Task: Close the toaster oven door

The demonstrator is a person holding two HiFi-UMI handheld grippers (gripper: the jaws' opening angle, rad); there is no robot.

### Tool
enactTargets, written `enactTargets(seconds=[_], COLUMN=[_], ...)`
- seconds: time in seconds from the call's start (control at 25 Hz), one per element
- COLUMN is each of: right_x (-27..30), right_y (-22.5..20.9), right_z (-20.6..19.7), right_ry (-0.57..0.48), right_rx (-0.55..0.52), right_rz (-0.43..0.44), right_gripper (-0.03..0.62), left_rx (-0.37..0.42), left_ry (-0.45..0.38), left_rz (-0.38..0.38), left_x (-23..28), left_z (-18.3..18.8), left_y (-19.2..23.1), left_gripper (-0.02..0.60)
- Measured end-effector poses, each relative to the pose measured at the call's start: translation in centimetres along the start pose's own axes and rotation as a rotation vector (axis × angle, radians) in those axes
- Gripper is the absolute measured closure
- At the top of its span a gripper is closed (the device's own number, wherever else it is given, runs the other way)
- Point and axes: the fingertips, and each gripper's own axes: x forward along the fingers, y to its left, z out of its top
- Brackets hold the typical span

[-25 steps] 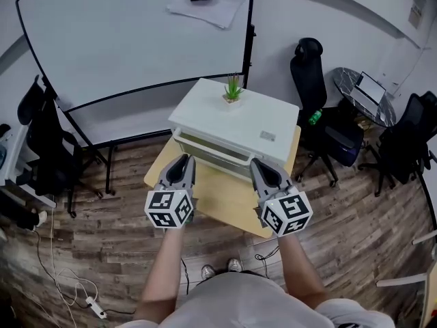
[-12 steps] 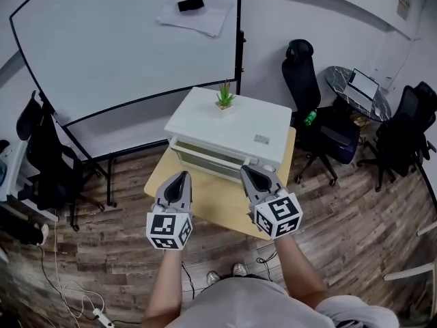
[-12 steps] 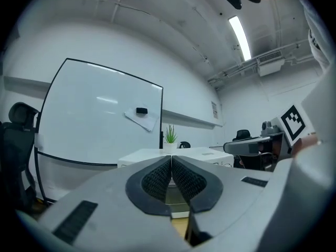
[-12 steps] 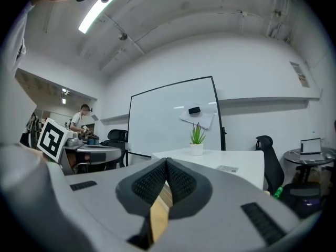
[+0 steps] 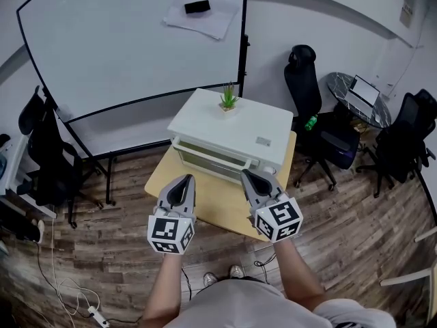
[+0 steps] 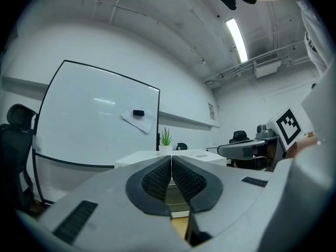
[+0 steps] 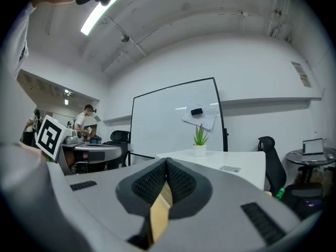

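The white toaster oven (image 5: 232, 125) stands on a small wooden table (image 5: 218, 210), a potted plant (image 5: 227, 100) on its top. Its glass door (image 5: 208, 157) stands upright against the front and looks closed. My left gripper (image 5: 186, 180) hovers over the table a short way in front of the door, apart from it. Its jaws are shut with nothing between them (image 6: 171, 159). My right gripper (image 5: 247, 176) hangs beside it at the same distance, also shut and empty (image 7: 167, 164). Both point level at the oven.
A large whiteboard (image 5: 123, 39) stands behind the table. Office chairs sit at the left (image 5: 48, 149) and right (image 5: 307, 74), with a round table and laptop (image 5: 362, 91) further right. Cables (image 5: 68, 299) lie on the wooden floor. A person (image 7: 84, 121) stands far off.
Both grippers have drawn back from the oven front towards me, the left one more. The door, slightly ajar a second ago, now sits flat against the oven.
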Motion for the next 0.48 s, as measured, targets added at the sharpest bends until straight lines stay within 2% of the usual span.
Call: enactTargets(seconds=[0.48], right_x=[-0.63], right_y=[0.48], right_z=[0.38], right_ry=[-0.011], right_rx=[-0.005], right_rz=[-0.007], right_gripper=[0.594], left_rx=[0.015], left_ry=[0.001], left_rz=[-0.010], left_x=[-0.60], left_z=[0.29], left_y=[-0.52], left_gripper=[0.568])
